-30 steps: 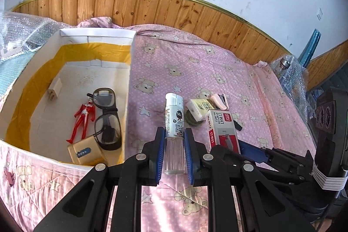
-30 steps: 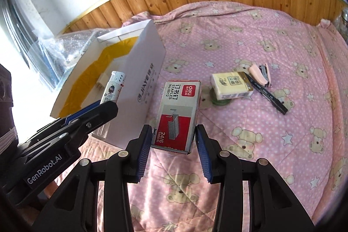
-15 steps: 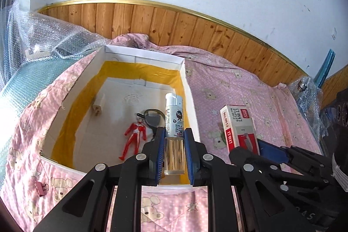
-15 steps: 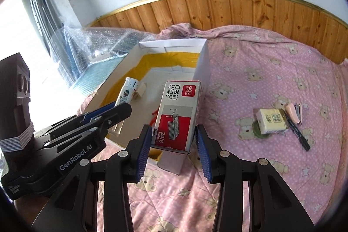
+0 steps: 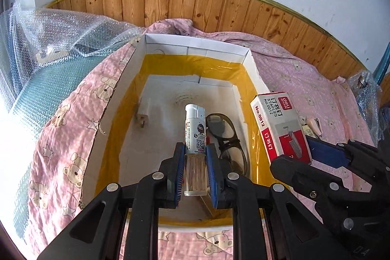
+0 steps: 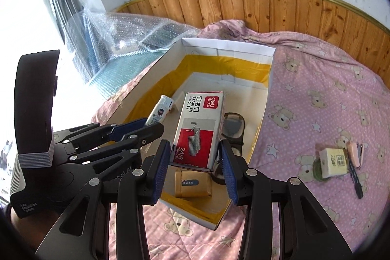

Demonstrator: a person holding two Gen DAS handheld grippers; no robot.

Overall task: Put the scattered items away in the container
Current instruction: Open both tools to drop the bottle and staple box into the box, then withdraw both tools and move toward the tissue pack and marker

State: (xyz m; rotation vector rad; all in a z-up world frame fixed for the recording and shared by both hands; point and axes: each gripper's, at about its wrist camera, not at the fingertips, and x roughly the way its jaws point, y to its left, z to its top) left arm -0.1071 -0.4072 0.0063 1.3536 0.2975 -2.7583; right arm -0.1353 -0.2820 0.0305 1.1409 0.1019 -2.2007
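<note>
— Left claw (image 5: 195, 169) first: what has it got?

— It is clamped on a small spray bottle (image 5: 195, 135) with a white cap and a clear lower half, held above the open white box (image 5: 197, 43) with the yellow-taped inner walls.

— And the right claw (image 6: 196, 162)?

— Gripping a red, white and grey staples box (image 6: 198, 128) by its sides, held over the near part of the same white box. In the left wrist view the staples box sits to the right of the bottle, close to the box's right wall.

— What already lies inside?

— A pair of dark glasses (image 5: 228, 138) along the right wall, a tan rectangular case (image 6: 192, 183) near the front corner, and a small white plug-like piece (image 5: 142, 119) toward the left (I cannot tell exactly what it is).

— What remains outside?

— On the pink bear-print bedspread (image 6: 316, 99), well to the right of the box: a cream-coloured little carton (image 6: 333, 162) resting on something round and green, a pink mini stapler (image 6: 354, 154) just beside it, and a dark thin strip (image 6: 355, 183) touching that group. Bubble wrap (image 5: 61, 40) is heaped to the left of the box, against the wood-panelled wall (image 5: 195, 6).
</note>
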